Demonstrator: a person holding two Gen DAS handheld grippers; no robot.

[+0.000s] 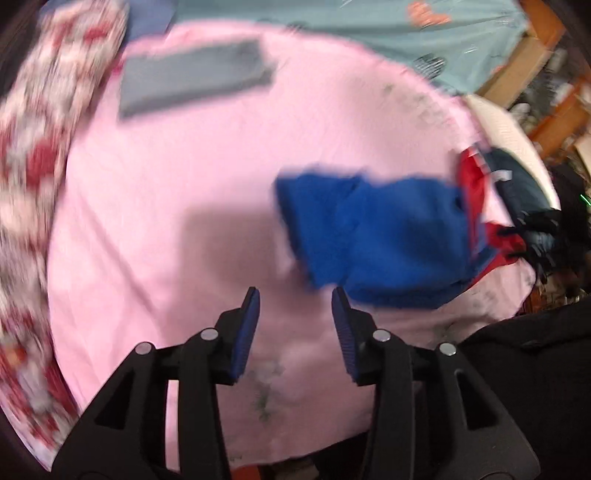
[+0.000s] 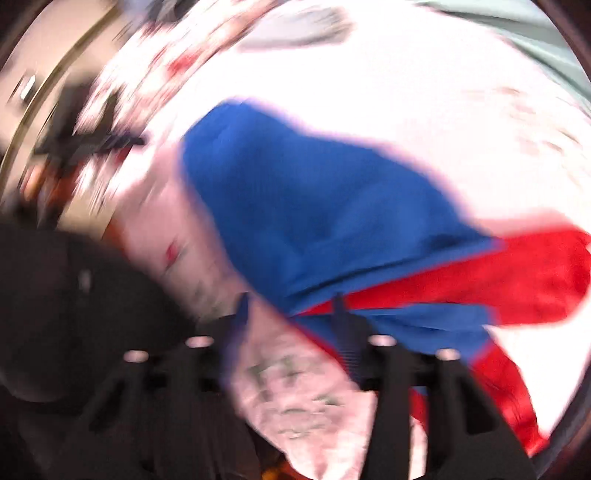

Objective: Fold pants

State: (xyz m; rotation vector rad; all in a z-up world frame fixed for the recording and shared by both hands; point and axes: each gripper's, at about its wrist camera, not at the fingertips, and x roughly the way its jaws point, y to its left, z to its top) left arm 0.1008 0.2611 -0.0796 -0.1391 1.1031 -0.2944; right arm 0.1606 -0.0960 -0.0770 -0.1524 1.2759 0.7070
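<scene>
Blue pants (image 1: 384, 240) with red trim lie crumpled on a pink sheet (image 1: 184, 166), right of centre in the left wrist view. My left gripper (image 1: 295, 295) is open and empty, just short of the pants' near left edge. In the blurred right wrist view the pants (image 2: 314, 206) fill the middle, with a red part (image 2: 517, 273) at the right. My right gripper (image 2: 291, 306) is open, its fingers close to the pants' near edge; I cannot tell if they touch the cloth.
A folded grey cloth (image 1: 192, 77) lies at the far left of the sheet. A red and white patterned blanket (image 1: 33, 177) runs along the left. A teal cloth (image 1: 351, 22) lies beyond. Dark clothes (image 1: 524, 199) sit at the right edge.
</scene>
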